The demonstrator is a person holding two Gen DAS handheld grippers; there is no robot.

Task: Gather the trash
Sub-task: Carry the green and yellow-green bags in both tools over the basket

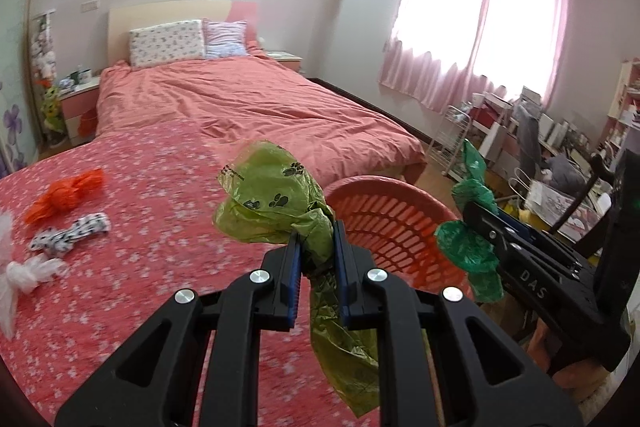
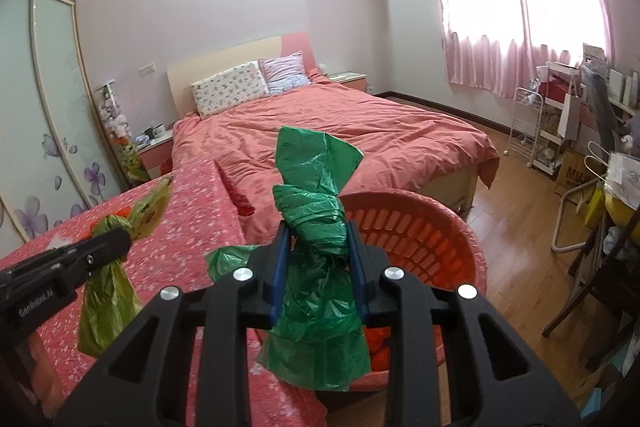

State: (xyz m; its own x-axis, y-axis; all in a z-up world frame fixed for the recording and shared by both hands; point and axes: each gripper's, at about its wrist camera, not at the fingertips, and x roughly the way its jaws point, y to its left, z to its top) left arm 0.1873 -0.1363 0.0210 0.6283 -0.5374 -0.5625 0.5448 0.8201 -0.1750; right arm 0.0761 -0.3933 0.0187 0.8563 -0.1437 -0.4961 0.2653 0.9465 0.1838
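I am gripping a knotted olive-green bag (image 1: pixel 276 203) printed with dark paw marks in my left gripper (image 1: pixel 316 247); its jaws are drawn narrow and pressing on the bag's twisted neck, the puffed top standing up above them and the loose tail hanging down below. I am holding it over the near edge of the surface (image 1: pixel 152 267), which is draped in a red cloth dotted with small white flowers, just beside the rim of the orange-red basket (image 1: pixel 384 223).

My right gripper (image 2: pixel 320 247) is clamping a dark green bag (image 2: pixel 316 215) at its knot, the jaws closed on the bundle with a tuft sticking up and crumpled plastic trailing beneath. I am carrying it just at the near rim of the basket (image 2: pixel 440 227), which is standing beside the surface, between it and the bed (image 2: pixel 360 131).

Back on the surface, well apart from both my grippers, an orange bag (image 1: pixel 66 195) is lying near a black-and-white spotted bag (image 1: pixel 70 233), and a white bag (image 1: pixel 20 275) is lying at the left edge of the left wrist view.
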